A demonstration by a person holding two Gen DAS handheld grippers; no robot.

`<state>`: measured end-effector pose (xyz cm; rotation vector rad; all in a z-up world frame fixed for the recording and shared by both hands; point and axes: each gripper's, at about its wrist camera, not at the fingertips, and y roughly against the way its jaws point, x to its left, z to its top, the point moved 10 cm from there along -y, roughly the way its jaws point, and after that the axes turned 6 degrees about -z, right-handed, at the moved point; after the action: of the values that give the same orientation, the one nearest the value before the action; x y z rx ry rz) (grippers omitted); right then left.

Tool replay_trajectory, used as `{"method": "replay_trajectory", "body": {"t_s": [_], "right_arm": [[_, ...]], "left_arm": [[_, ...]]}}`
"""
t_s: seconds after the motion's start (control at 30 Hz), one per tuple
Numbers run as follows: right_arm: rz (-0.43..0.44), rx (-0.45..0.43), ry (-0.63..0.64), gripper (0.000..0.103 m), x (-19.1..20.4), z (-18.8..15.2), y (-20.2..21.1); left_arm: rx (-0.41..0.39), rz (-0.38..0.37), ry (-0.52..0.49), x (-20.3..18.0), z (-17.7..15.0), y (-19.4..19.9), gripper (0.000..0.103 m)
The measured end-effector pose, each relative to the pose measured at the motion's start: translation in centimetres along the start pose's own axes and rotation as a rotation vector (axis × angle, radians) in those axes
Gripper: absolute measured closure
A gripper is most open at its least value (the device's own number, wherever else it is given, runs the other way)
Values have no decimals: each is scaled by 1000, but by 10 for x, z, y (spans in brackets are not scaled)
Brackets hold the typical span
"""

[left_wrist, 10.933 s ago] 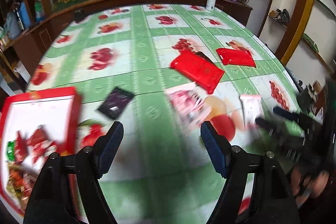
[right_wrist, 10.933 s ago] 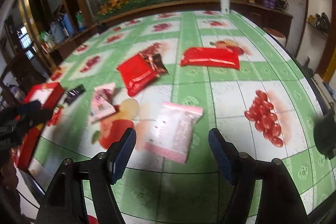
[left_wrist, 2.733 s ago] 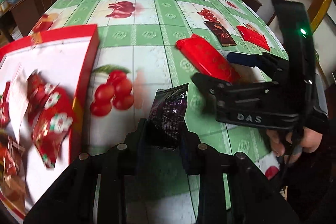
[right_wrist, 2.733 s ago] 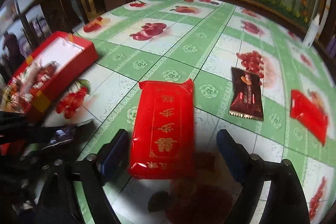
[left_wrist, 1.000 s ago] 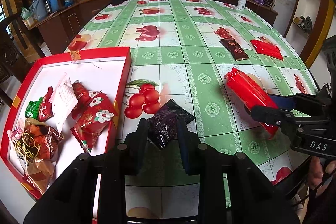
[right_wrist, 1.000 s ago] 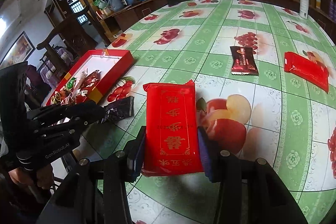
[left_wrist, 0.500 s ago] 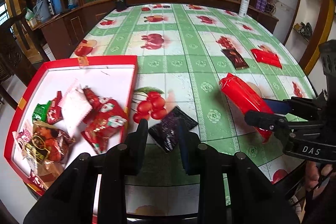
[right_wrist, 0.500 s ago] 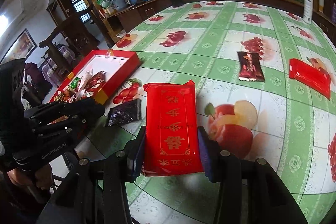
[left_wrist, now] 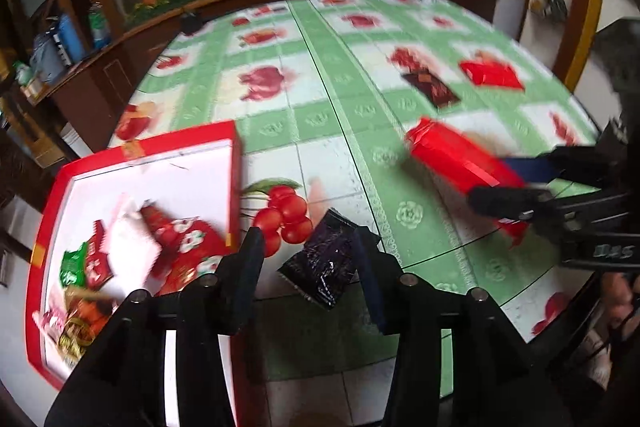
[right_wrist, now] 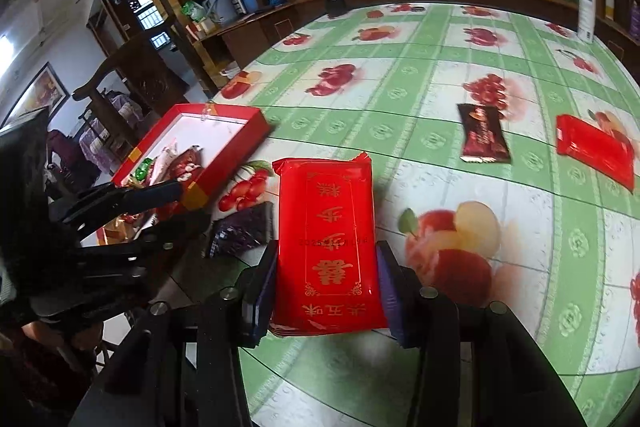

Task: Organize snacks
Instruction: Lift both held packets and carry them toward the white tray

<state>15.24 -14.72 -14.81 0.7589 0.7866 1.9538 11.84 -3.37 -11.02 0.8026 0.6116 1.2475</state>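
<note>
- The left gripper has its jaws spread, and the dark purple packet sits between them; blur makes it hard to tell, but the packet appears loose, touching at most one finger, beside the red box rather than over it.
- The right gripper is clenched on the long red packet, held above the counter.
- Risk: the purple packet looks set to land on the counter just outside the box wall, because the jaws are spread before the box's opening is under it.
- Risk: both grippers are near each other beside the box; bringing the red packet in now could knock the left tool.
- Risk: the long packet is pinched at one end only, so it could sag or swing out.
- Count: one box, holding several wrapped snacks too jumbled to number; two long red packets, one held and one lying far off; one brown bar; one purple packet.
</note>
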Motion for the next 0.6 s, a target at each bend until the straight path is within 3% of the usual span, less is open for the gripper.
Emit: {"method": "replay_trajectory", "body": {"t_s": [0.2,0.23,0.3,0.37,0.5,0.6], "right_arm": [[-30,-8,-55,56,-30,-6,8],[-30,-7,-64,56,-34,-7,8],[-33,-6,-77,56,-40,-8,8],[-32,-5,-84,56,-43,-10,8],[-31,-4,-94,56,-47,-10,6],[-23,-2,-99,56,-49,-10,6]], "left_arm": [[77,-138,-79,-21,-3,-20,59],[100,-165,-83,-22,-6,-24,54],[133,-155,-66,-17,-11,-32,52],[163,-196,-61,-18,-17,-37,52],[154,-194,-88,-24,-18,-38,52],[139,-183,-46,-18,-14,-38,63]]}}
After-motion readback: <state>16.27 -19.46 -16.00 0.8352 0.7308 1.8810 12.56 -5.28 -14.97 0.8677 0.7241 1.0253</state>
